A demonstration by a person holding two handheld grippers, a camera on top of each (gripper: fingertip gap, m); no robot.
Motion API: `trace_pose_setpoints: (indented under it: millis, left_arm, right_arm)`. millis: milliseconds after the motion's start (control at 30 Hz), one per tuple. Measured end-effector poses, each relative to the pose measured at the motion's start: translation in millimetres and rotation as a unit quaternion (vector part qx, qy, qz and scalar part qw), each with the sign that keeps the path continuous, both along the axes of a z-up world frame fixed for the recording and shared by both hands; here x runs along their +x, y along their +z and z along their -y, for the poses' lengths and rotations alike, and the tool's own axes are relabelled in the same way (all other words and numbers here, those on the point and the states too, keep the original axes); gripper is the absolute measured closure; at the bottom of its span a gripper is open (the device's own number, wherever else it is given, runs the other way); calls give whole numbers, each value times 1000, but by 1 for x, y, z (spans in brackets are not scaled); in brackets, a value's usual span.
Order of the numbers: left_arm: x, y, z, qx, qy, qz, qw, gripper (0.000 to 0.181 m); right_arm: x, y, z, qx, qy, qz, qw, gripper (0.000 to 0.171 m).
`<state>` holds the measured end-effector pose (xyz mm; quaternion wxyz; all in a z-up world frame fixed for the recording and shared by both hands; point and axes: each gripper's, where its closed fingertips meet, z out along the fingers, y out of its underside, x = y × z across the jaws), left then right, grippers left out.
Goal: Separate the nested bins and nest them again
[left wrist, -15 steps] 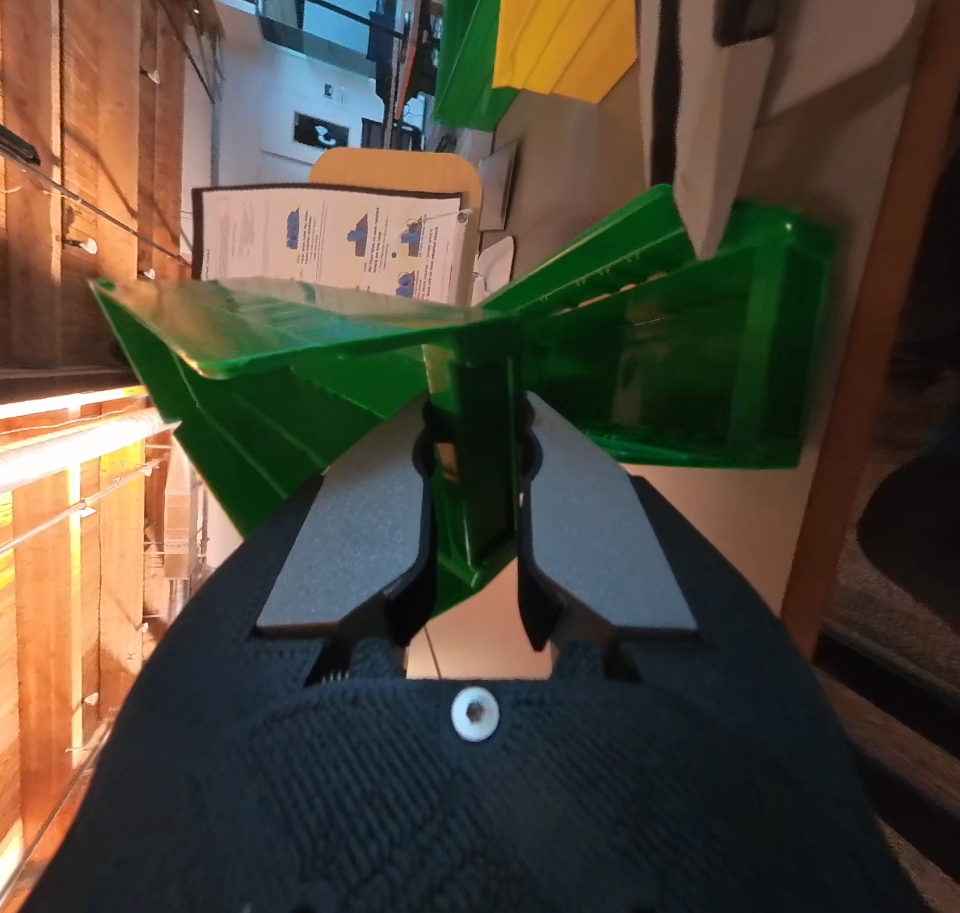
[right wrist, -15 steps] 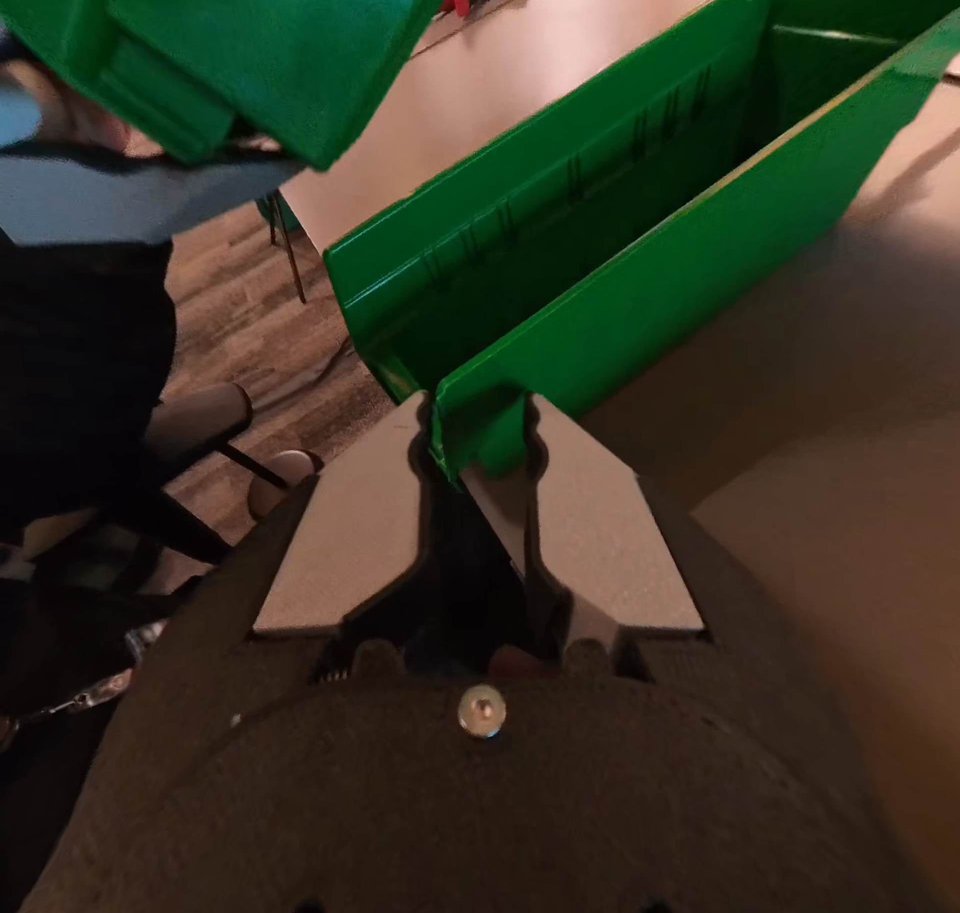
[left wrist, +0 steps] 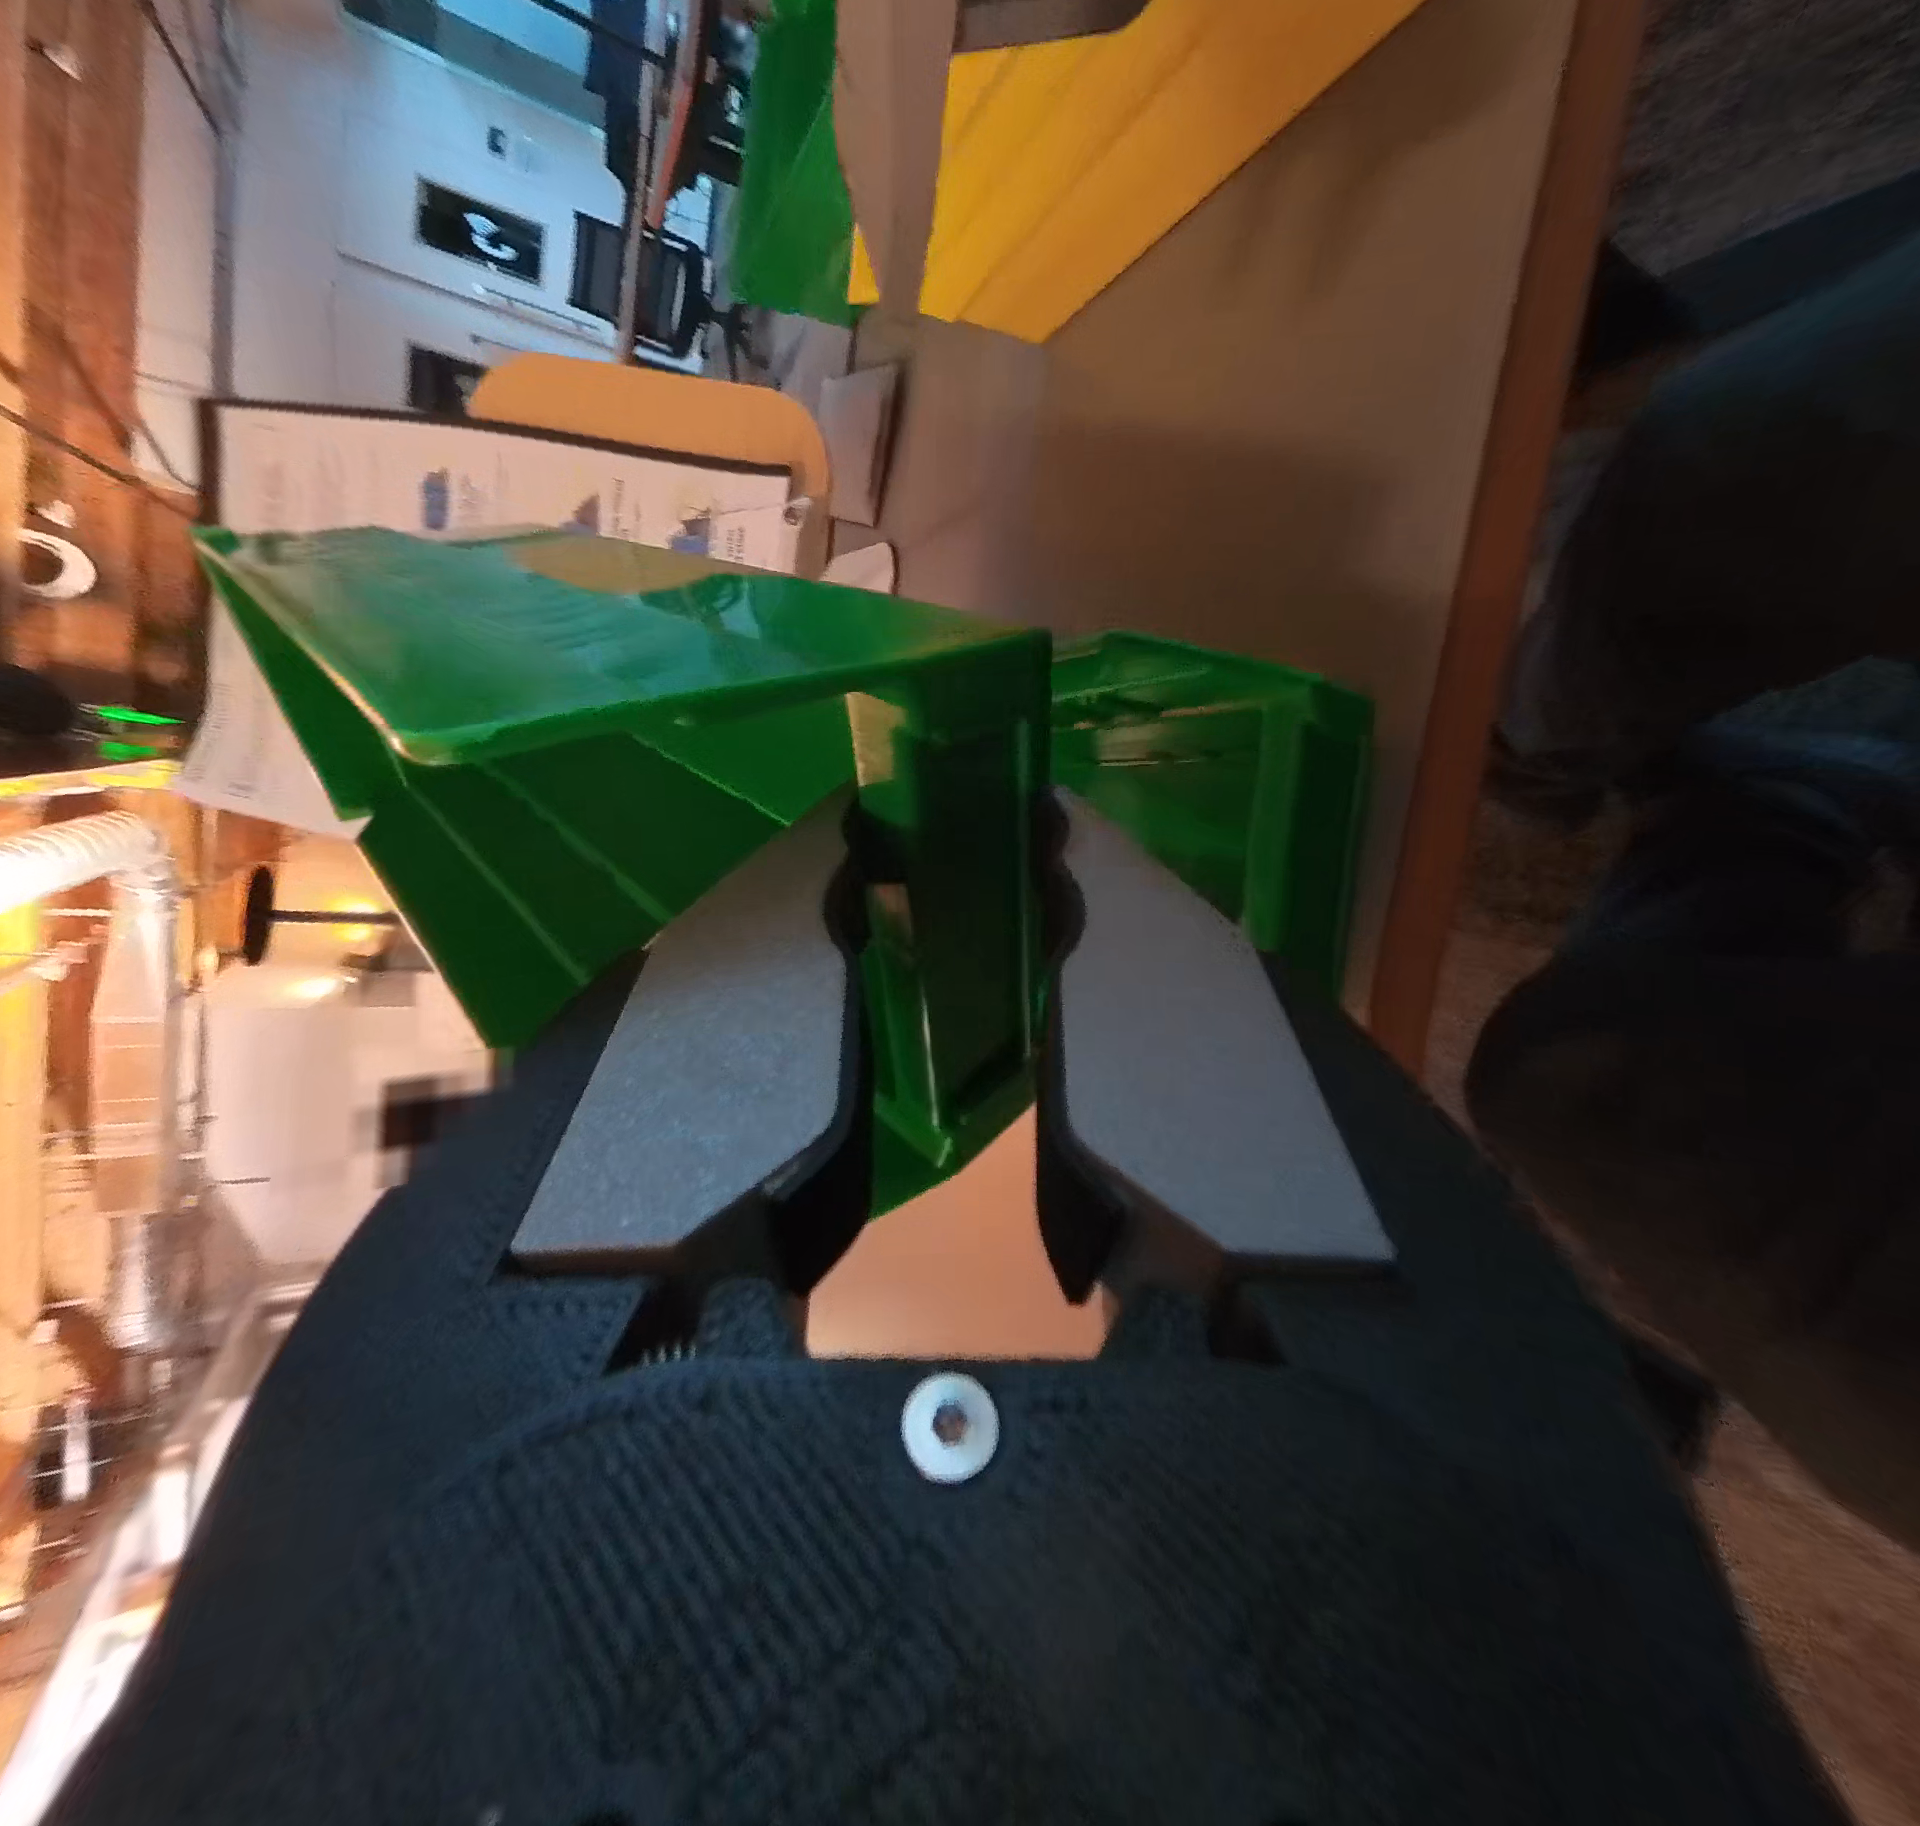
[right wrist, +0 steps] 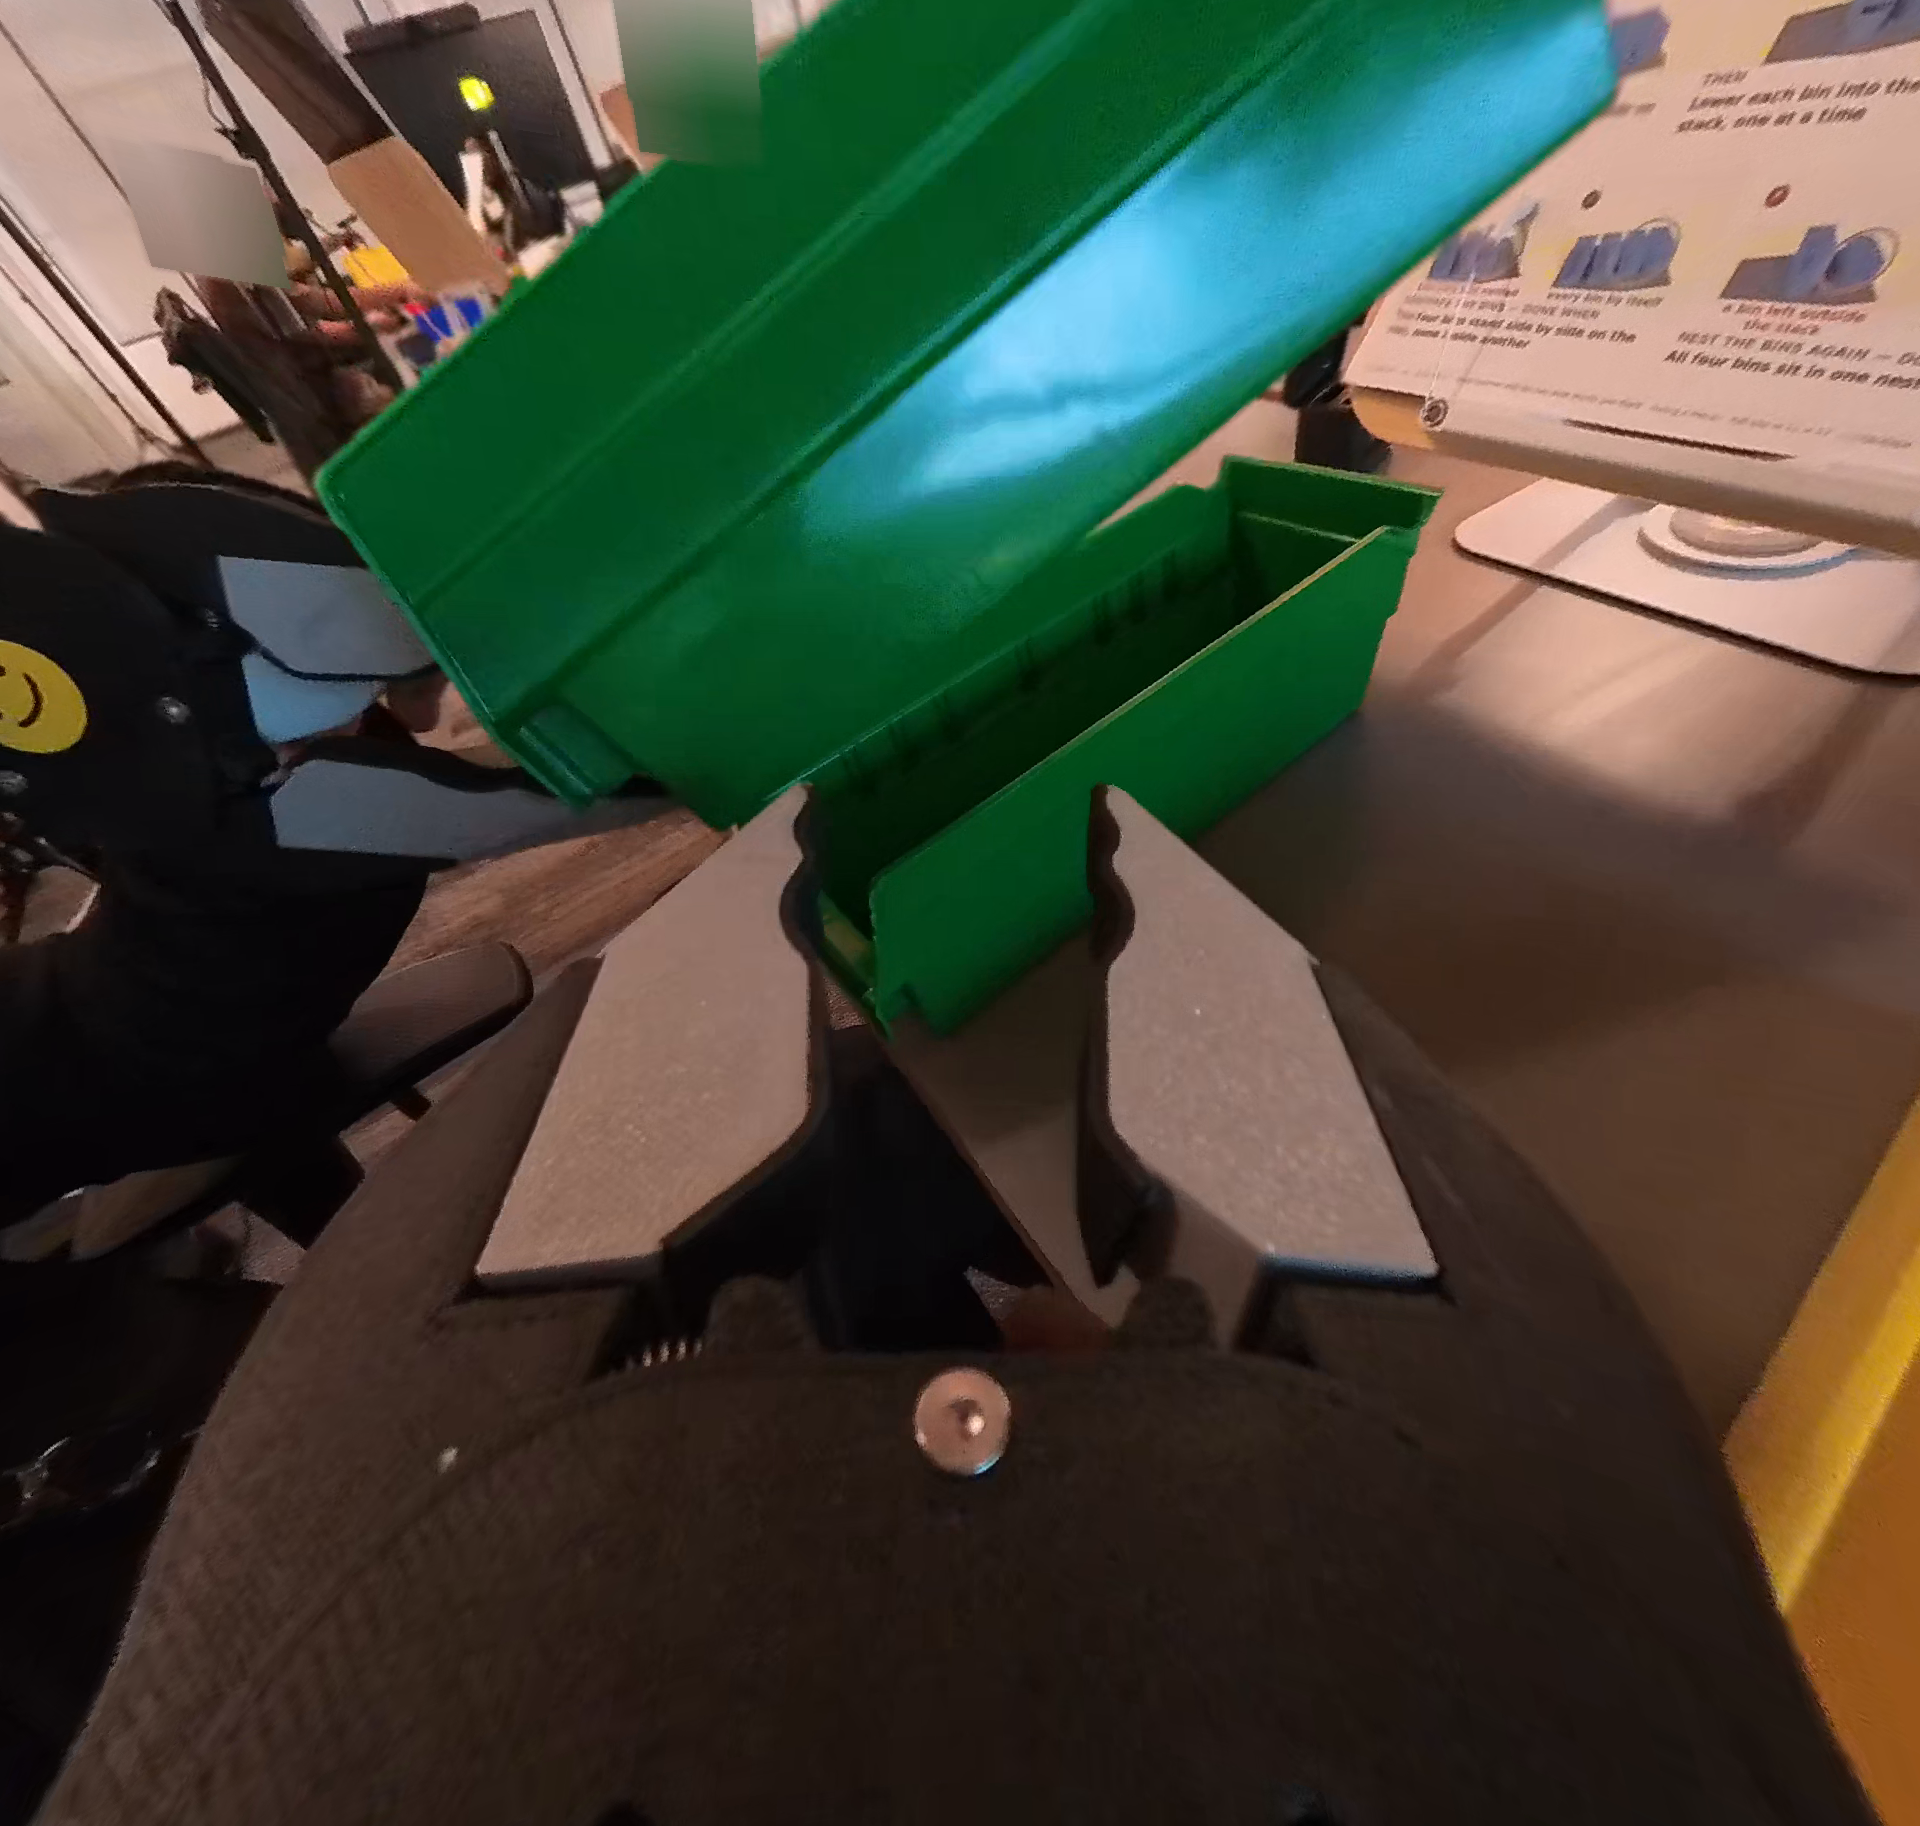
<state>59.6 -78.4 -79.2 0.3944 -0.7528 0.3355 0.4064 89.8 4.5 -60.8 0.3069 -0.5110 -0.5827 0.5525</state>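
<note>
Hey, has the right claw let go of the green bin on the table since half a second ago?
Yes. The right claw has opened: its fingers now stand apart around the end wall of the long green plastic bin resting on the brown table, instead of pinching it.

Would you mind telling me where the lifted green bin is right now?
In the right wrist view, the lifted green bin hangs tilted above the other green bin on the table, gripped at its end by the left gripper.

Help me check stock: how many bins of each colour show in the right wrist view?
Green: 2, the lifted bin and the bin on the table.
Yellow: 1, a yellow bin with only its edge in view.
Total: 3.
</note>
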Motion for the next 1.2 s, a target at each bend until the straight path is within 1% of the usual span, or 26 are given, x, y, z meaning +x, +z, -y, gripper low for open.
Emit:
trace_pose_setpoints:
  millis: [67,133,233,300,400,467,600,767,867,933,1033,1133,1200]
  left_arm:
    - [7,-5,-1,-12,-4,37,999,153]
    - [4,-11,-1,-28,12,54,998,152]
    - [-10,-28,0,-63,49,44,996,153]
    - [-18,-37,-4,-71,63,55,994,152]
    - [-38,-40,-4,-68,106,69,990,152]
    - [-53,-43,1,-78,131,57,987,151]
    - [-61,-57,2,-102,138,21,985,152]
    - [-61,-66,1,-121,132,21,984,151]
    - [-64,-81,5,-149,125,15,981,150]
    - [-65,-81,2,-135,128,26,982,150]
    - [-64,-75,-4,-106,142,95,980,145]
    - [-69,-56,1,-73,144,107,981,129]
    - [-69,-46,9,-65,143,147,977,124]
  right_arm:
    - [3,4,-3,4,-5,-5,1000,123]
    - [6,9,-6,5,-8,-10,1000,124]
    - [11,15,-11,4,-14,-19,1000,125]
    - [14,18,-14,5,-17,-22,1000,126]
    - [18,21,-17,5,-20,-25,999,127]
    - [20,24,-19,6,-24,-30,999,126]
    - [21,26,-21,7,-25,-33,999,127]
    - [22,25,-23,4,-27,-32,999,127]
    - [22,25,-22,6,-28,-32,999,127]
    - [21,24,-22,6,-26,-29,999,127]
    - [20,23,-21,8,-25,-26,999,127]
    - [23,26,-23,13,-30,-30,999,127]
    - [24,27,-27,12,-35,-33,999,127]
